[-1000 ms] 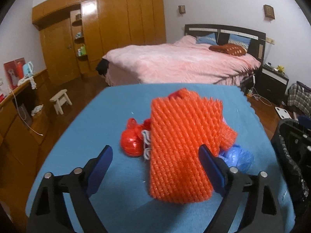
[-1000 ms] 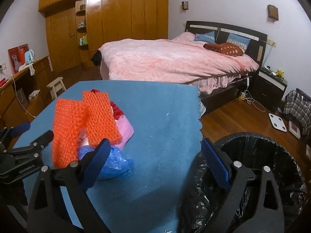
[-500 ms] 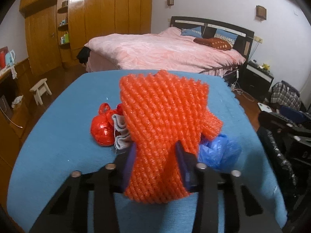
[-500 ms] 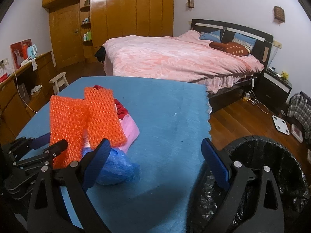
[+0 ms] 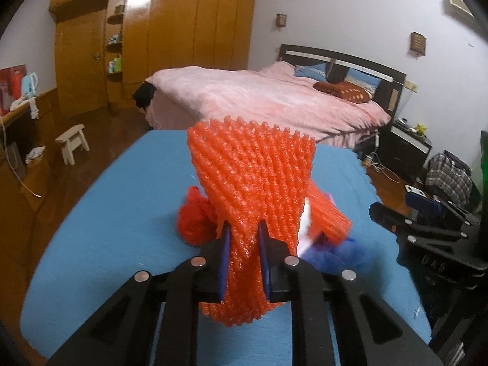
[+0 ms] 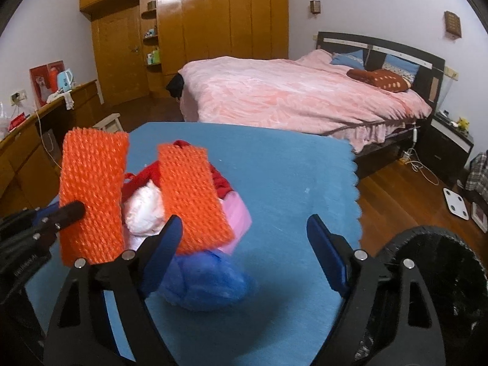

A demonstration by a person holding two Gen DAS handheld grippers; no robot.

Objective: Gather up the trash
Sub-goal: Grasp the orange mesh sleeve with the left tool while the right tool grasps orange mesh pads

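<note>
Where legible, perhaps "DAS": right tongs [image 5: 433, 267]

We saw a trash pile [image 6: 183, 213] near the table's [image 6: 289, 189] left edge, a foam net [image 6: 189, 195] on top, a crumpled bag [image 6: 204, 283] before it, the bin [image 6: 451, 289] off the table's right front corner, the bed [image 6: 289, 91] behind.

Your orange foam net [image 5: 253, 183] covers most of the trash pile behind it in the left wrist view; the blue bag [image 5: 332, 251] there is blurred. In the right wrist view, the black-lined bin [image 6: 442, 277] is cut off at the lower right edge, and your fingers [image 6: 166, 244] hide the near bench [image 6: 274, 183].
</note>
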